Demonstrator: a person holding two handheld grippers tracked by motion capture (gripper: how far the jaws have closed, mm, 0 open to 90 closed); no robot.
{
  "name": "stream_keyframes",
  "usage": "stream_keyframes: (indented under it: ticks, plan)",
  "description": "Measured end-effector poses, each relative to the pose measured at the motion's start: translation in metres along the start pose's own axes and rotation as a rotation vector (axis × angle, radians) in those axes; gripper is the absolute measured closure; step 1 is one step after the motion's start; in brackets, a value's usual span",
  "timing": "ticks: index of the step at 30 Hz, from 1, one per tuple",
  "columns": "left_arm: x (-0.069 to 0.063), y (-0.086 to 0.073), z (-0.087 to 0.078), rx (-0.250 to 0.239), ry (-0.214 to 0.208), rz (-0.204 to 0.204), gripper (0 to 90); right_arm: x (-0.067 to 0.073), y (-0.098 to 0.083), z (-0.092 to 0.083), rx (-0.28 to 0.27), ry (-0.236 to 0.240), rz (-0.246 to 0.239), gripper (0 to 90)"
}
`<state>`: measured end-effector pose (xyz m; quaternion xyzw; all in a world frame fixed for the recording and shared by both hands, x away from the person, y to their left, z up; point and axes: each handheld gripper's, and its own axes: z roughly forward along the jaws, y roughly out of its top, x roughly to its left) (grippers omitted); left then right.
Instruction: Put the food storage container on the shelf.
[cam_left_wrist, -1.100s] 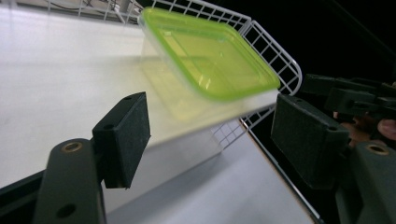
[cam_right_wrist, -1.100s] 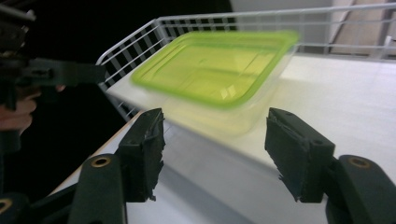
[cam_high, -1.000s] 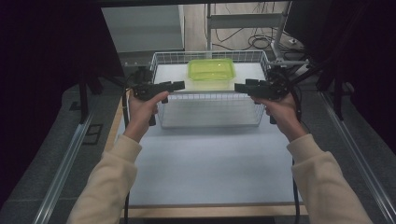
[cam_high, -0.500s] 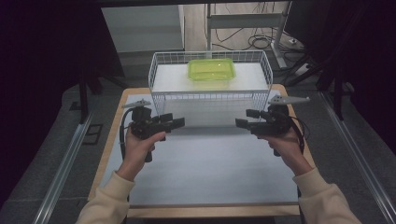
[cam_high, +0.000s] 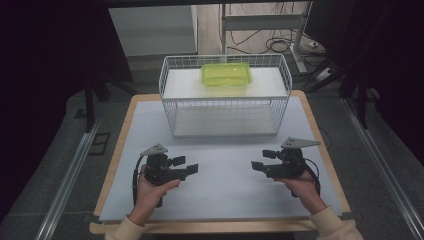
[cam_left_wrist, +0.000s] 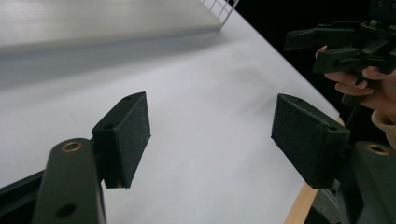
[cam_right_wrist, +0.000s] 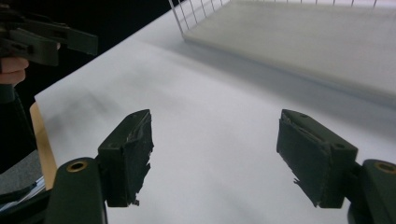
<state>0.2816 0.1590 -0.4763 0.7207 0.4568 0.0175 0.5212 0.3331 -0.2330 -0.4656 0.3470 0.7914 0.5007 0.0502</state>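
Fingers on both grippers stand wide apart with nothing between them — the pads face only bare white bench. Farthest left in the high view, the left gripper (cam_high: 189, 166) sits low over the near part of the bench (cam_high: 225, 195), its fingers (cam_left_wrist: 123, 135) aimed inward toward the middle. The right gripper (cam_high: 260, 160) mirrors it on the other side, and its jaws have just been opening further, with no object in the gap; its fingers (cam_right_wrist: 128, 154) show worn, frayed pad edges.

Between and beyond them stands the white wire basket (cam_high: 170, 107), at the far end of the bench, well apart from both grippers. Inside it, on the raised upper shelf toward the back, lies the green container (cam_high: 226, 74) — flat, lid side up, and apart from both basket sides.

Its long axis runs left to right across the bench, parallel to the basket's front wall, so its short ends face the two side walls. It looks level, not tilted.

The hands appear to be parked, the container resting in the basket. If it is to be handled again, a good approach would probably be from above, over the basket rim, one gripper at each short end, fingers kept clear of the wire.
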Motion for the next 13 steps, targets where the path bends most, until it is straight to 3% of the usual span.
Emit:
stream_keyframes:
  ticks: [5,13]
  plan:
    - [0.0016,-0.0029,0.0049,0.009,0.005,0.000,27.9,0.0002,-0.0031,0.0042,0.009,-0.005,0.003,26.2]
    - [0.0026,-0.0087,0.0055,0.018,0.015,0.005,27.6,0.0043,-0.0081,-0.0016,-0.010,-0.073,-0.066,22.2]
